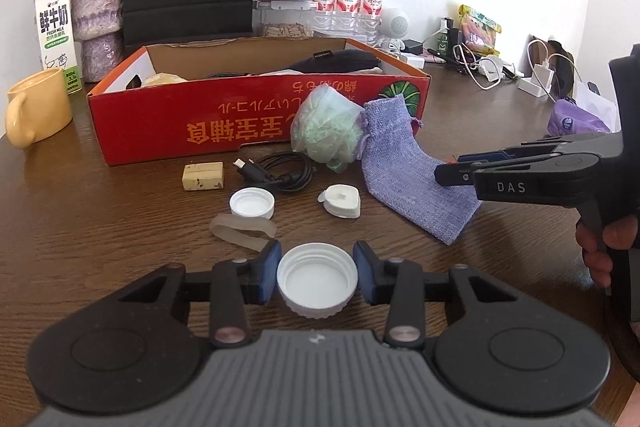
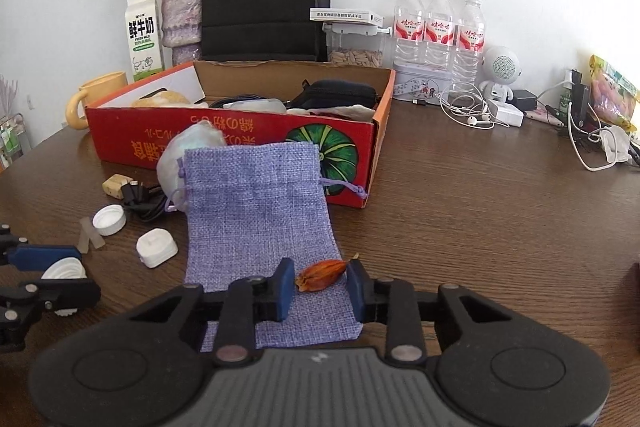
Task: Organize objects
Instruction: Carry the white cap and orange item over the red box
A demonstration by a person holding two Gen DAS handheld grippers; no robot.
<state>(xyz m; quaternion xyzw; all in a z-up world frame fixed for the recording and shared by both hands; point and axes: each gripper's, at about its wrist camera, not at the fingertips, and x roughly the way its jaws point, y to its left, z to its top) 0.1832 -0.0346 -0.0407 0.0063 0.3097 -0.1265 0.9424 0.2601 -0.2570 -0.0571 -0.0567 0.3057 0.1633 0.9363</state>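
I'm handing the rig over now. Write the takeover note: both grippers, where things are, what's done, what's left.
Left gripper: pads around the large white cap, apparently touching, on the table.
Right gripper: open around an orange dried pod on the purple burlap pouch.
Done: red box holds some items.
Left: small white cap, rubber band, black cable.

Two wrist fisheye views, each looking forward and downward along its claw, low and close over the table [image 1: 120, 187]; both share the red box [image 1: 256, 115] and purple pouch [image 2: 256, 195].
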